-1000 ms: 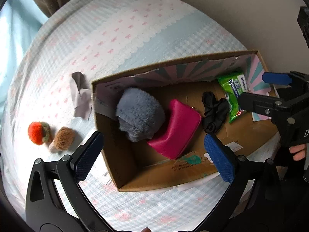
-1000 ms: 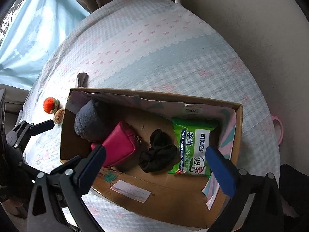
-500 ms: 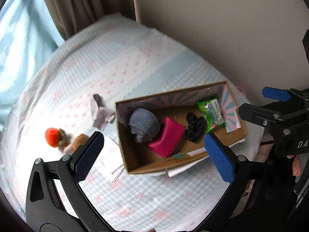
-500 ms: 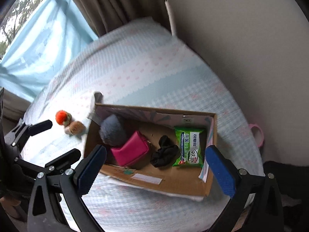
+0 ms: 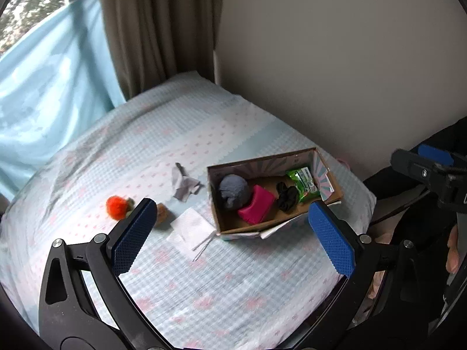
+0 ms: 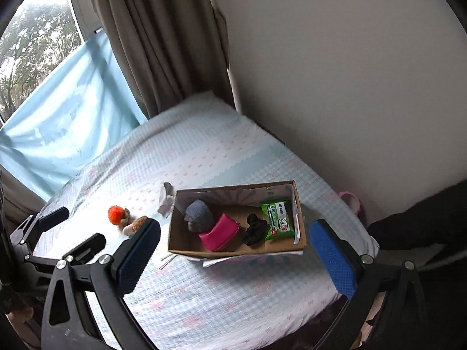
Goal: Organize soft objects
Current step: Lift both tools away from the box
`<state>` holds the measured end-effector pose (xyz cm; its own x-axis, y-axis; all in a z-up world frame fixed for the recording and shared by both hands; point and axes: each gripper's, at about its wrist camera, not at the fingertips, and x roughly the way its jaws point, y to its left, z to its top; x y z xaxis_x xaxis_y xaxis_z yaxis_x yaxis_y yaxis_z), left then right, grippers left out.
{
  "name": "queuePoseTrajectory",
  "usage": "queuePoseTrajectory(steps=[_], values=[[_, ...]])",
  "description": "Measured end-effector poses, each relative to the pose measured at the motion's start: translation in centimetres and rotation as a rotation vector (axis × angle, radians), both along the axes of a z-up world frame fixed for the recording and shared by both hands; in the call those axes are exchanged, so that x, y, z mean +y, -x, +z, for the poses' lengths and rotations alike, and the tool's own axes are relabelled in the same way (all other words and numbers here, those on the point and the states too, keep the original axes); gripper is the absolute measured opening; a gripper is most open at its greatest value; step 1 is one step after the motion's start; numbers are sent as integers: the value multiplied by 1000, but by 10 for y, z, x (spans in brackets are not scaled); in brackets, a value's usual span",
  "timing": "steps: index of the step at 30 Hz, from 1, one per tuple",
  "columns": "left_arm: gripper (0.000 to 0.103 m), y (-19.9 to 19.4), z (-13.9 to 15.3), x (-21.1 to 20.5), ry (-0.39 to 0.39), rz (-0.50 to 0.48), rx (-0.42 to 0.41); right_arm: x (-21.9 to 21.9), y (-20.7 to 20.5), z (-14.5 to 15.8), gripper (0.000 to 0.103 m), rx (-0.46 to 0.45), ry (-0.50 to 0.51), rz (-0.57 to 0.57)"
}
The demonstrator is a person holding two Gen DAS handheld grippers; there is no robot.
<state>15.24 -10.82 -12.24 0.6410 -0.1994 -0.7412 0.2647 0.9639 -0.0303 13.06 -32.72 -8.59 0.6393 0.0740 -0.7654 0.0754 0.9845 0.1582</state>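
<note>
Cardboard box holds four items; orange plush, grey cloth wait at nine o'clock; left gripper, right gripper gape empty.

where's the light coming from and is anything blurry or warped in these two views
Left wrist view: daylight enters from the window at upper left through the pale blue sheer curtain; fisheye bends the bed's checked blue-and-pink cover; the open cardboard box is sharp.
Right wrist view: the window glares white at upper left, the brown drape curves, and the green wipes packet is legible.
</note>
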Motion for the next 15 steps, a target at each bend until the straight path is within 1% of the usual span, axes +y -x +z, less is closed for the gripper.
queuePoseTrajectory(steps=[4, 7, 8, 15], values=[[103, 41, 10, 26, 9, 21, -57, 18, 41, 13, 102, -75, 47, -32], [103, 65, 16, 48, 22, 26, -82, 33, 66, 18, 102, -107, 65, -52], [103, 75, 18, 60, 34, 23, -90, 39, 73, 18, 102, -110, 56, -50], [103, 98, 21, 120, 43, 56, -107, 79, 96, 14, 102, -133, 18, -57]])
